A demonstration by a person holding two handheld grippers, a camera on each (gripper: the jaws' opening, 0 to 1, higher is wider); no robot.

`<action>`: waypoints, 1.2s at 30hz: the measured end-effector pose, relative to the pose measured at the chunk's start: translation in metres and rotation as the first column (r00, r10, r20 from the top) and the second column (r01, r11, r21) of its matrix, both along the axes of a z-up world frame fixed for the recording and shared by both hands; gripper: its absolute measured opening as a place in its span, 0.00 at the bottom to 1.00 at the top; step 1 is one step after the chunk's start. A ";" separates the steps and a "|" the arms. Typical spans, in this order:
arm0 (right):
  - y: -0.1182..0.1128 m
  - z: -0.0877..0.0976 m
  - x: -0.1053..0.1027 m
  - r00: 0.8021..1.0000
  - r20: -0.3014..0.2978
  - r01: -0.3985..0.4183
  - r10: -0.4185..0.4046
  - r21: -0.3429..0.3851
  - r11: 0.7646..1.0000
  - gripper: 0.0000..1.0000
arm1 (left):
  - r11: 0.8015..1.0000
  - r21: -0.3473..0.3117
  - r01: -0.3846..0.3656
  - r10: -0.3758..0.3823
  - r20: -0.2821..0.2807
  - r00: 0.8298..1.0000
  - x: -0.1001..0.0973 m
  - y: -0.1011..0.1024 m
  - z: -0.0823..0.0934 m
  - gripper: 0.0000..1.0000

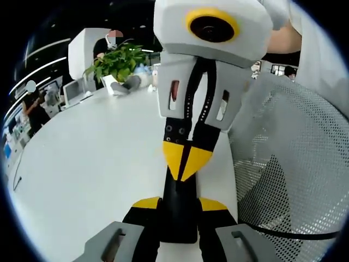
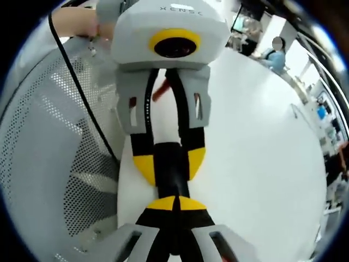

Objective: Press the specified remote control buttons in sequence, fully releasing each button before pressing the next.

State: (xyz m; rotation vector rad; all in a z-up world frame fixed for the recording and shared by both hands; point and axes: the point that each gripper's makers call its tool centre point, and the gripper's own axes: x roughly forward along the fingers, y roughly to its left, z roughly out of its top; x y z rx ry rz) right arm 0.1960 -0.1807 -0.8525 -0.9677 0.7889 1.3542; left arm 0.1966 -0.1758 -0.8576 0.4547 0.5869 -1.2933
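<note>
One black slab-shaped remote [image 1: 179, 210], held end to end between two tongs above the white, smooth surface [image 1: 98, 164]. Left tongs [image 1: 180, 210] clamp its near end in the left gripper view; right tongs [image 1: 187, 164], yellow-tipped, pinch the far end, jaws nearly together. One white perforated mesh chair [image 1: 294, 169] beside. One leafy green potted plant [image 1: 117, 63] at the far edge.

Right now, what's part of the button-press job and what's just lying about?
Job: black remote; left gripper, shut on it; right gripper, shut, tips at the remote.
Lying about: white table; potted plant; mesh chair.
</note>
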 end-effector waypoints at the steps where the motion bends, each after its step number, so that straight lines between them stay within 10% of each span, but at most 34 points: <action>1: 0.000 0.000 0.001 1.000 0.002 0.016 -0.016 0.007 1.000 0.00 | 1.000 0.000 0.000 0.000 0.000 1.000 0.000 0.000 0.000 0.25; 16: -0.001 0.002 0.001 0.984 0.041 0.165 -0.173 0.141 0.976 0.00 | 1.000 -0.001 -0.002 0.002 0.000 1.000 0.000 0.000 0.000 0.25; 36: 0.001 0.002 0.001 0.971 -0.066 0.238 -0.230 0.162 0.958 0.00 | 1.000 0.002 0.000 0.000 0.002 1.000 0.000 0.000 0.000 0.25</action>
